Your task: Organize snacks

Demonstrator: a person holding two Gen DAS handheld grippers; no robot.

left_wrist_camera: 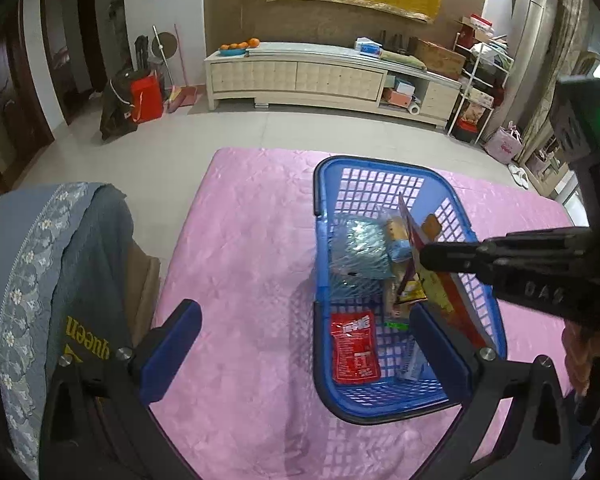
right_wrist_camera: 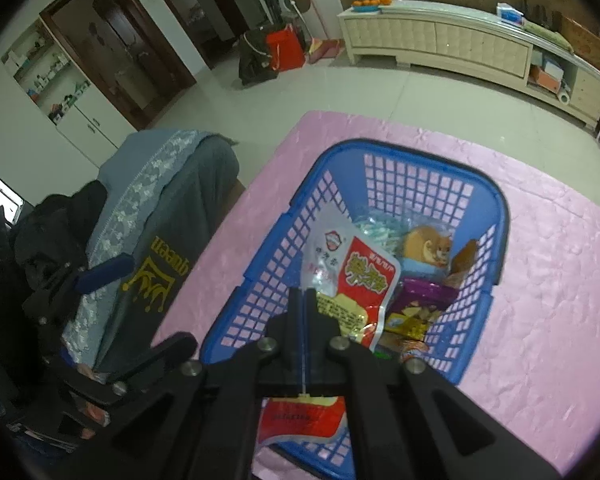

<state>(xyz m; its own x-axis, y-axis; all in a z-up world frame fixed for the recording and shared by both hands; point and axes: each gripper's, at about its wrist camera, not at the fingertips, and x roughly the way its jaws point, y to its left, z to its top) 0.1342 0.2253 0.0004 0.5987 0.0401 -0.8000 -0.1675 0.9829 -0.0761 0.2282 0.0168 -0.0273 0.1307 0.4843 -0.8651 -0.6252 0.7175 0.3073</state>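
Several snacks (left_wrist_camera: 355,354) crowding blue basket (left_wrist_camera: 384,168), draped chair (left_wrist_camera: 56,248) beside

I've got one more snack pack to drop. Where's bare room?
Bare: pink tablecloth between the grey-blue draped chair and the blue plastic basket, and the basket's far end. Crowded: the basket's middle and near end, where the right gripper holds a red-and-white packet.

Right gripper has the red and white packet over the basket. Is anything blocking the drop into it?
Nothing visible bars the way. The right gripper holds the red and white packet above the open blue basket. Other snack packets already cover the basket floor below, so it would land on them. The left gripper is open, off to the side.
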